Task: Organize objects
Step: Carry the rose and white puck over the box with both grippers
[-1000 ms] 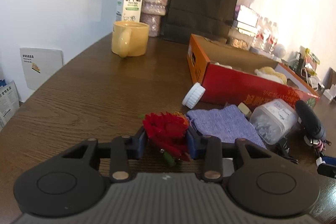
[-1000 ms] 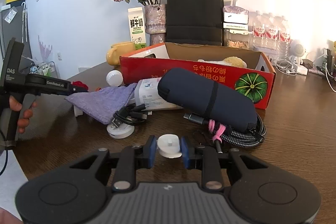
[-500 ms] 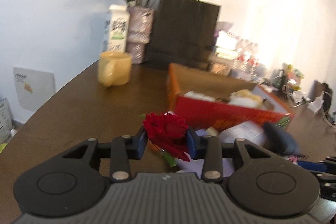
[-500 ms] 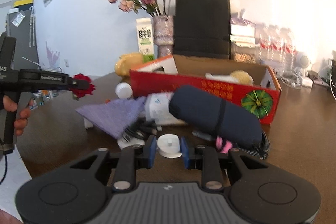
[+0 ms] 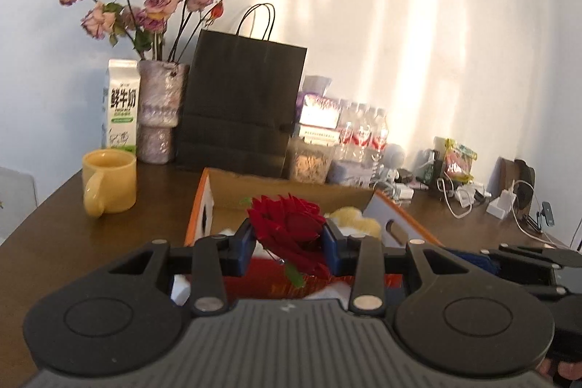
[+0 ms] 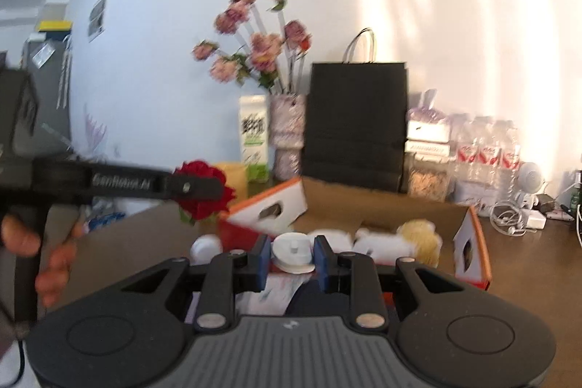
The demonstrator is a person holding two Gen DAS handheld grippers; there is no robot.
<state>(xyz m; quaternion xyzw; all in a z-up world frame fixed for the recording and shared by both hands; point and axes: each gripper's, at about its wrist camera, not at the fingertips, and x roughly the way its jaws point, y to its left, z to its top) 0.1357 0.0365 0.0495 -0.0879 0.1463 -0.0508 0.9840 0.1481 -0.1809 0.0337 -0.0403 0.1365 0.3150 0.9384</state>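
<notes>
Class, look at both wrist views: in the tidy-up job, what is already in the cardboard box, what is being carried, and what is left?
Done: white items and a yellow fluffy thing already lie in the cardboard box.
In hand: the left gripper clamps a red flower; the right gripper clamps a white round disc, both held near the box.
Left: dropping both in; a white cap lies outside the box.

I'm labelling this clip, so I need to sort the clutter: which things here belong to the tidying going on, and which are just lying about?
In the job:
- red rose, clamped in the left tool
- white round disc, clamped in the right tool
- open red box, probably where both go

Lying about:
- yellow mug
- milk carton
- vase of dried roses
- black paper bag
- water bottles
</notes>
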